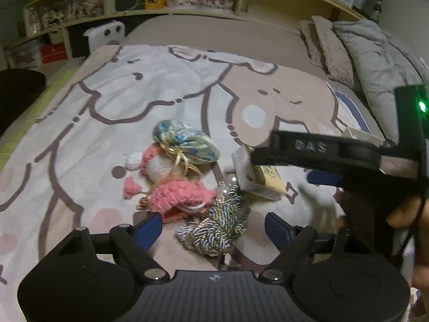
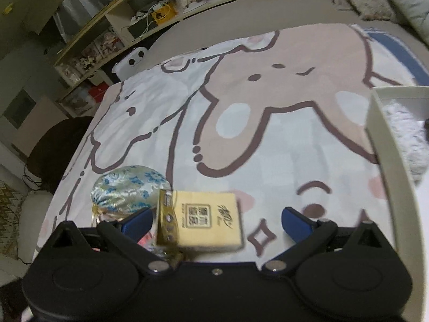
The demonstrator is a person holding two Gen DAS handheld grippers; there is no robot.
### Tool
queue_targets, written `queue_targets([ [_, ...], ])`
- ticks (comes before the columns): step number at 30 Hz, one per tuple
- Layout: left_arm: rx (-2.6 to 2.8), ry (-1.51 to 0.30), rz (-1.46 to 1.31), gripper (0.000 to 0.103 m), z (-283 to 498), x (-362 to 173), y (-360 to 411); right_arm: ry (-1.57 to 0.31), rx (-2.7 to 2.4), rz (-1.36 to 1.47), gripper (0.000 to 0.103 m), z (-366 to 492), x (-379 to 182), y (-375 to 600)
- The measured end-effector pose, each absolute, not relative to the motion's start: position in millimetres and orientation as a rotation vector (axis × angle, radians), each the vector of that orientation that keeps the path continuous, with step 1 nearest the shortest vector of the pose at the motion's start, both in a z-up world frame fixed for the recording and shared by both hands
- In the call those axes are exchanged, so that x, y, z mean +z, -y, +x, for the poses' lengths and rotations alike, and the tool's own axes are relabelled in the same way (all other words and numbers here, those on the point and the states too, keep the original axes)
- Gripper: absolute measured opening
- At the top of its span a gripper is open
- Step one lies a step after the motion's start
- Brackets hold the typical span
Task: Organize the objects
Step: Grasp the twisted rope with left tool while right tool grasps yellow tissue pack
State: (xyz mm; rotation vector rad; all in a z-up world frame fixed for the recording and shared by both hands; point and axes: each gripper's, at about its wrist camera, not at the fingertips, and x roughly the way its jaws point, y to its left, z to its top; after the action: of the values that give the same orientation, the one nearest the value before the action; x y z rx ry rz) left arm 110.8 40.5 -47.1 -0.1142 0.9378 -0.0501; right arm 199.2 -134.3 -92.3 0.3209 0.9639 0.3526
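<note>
A small pile lies on the cartoon-print bedspread (image 1: 161, 86). It holds a pink crochet doll (image 1: 171, 187), a blue floral pouch (image 1: 185, 142), a braided silver-blue tassel (image 1: 217, 225) and a yellow box (image 1: 265, 185). My left gripper (image 1: 214, 228) is open, low over the bed, with the tassel between its blue fingers but not pressed. In the right wrist view my right gripper (image 2: 217, 222) is open around the yellow box (image 2: 209, 220), with gaps at both pads. The pouch (image 2: 128, 187) sits just left of it. The right tool's black frame (image 1: 321, 150) shows over the box, with a hand behind it.
A white open box (image 2: 380, 139) with something grey and fluffy (image 2: 407, 139) inside stands on the bed at the right. Grey pillows (image 1: 348, 53) lie at the far right. A wooden shelf (image 1: 134, 2) full of figures runs behind the bed, and a dark chair (image 1: 18, 91) stands at the left.
</note>
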Motion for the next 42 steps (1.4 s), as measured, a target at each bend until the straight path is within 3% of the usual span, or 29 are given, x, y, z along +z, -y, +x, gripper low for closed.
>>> queue_targets([
  [6, -0.043, -0.984, -0.08, 0.074, 124, -64, -36, -1.055, 0.386, 0.39, 0.102, 215, -113, 128],
  [9, -0.05, -1.004, -0.099, 0.069, 129, -71, -37, -1.055, 0.394, 0.362, 0.086, 212, -115, 126],
  [10, -0.048, -1.004, -0.103, 0.067, 130, -73, -37, -1.051, 0.407, 0.352, 0.076, 211, -113, 126],
  [20, -0.092, -1.037, -0.158, 0.038, 130, -85, -32, -1.027, 0.378, 0.249, 0.074, 187, -89, 146],
  [42, -0.16, -1.119, 0.004, 0.043, 106, -98, 6, -1.004, 0.318, 0.175, 0.074, 93, -63, 198],
])
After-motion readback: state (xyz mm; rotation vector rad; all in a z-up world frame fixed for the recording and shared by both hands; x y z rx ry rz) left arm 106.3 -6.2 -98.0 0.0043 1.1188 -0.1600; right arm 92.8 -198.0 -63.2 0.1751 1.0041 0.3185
